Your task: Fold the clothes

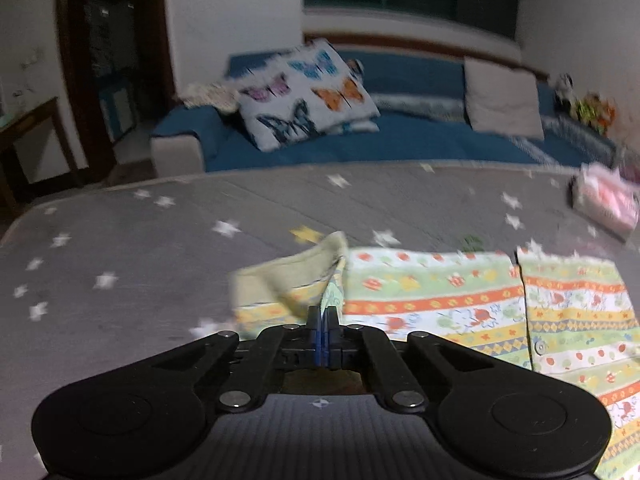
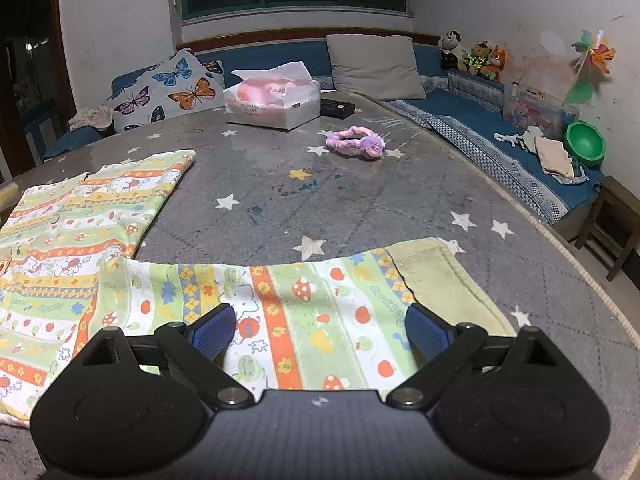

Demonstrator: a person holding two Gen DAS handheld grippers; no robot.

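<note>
A child's shirt (image 1: 440, 300) with orange, green and yellow stripes and mushroom prints lies spread on the grey star-patterned table (image 1: 120, 248). My left gripper (image 1: 322, 316) is shut, its blue pads pinching a ridge of the left sleeve beside the pale yellow cuff (image 1: 288, 276), which is lifted and curled over. In the right wrist view the shirt (image 2: 80, 220) lies flat, with its right sleeve (image 2: 300, 300) stretched across in front. My right gripper (image 2: 320, 332) hangs open over that sleeve, one blue pad on each side, near the yellow cuff (image 2: 440, 280).
A pink tissue pack (image 2: 272, 100), a black object (image 2: 338, 109) and a purple fluffy headband (image 2: 354, 144) sit at the table's far side. A blue sofa (image 2: 460, 120) with a butterfly cushion (image 2: 168, 88) wraps around behind. The table's curved edge (image 2: 592, 272) runs down the right.
</note>
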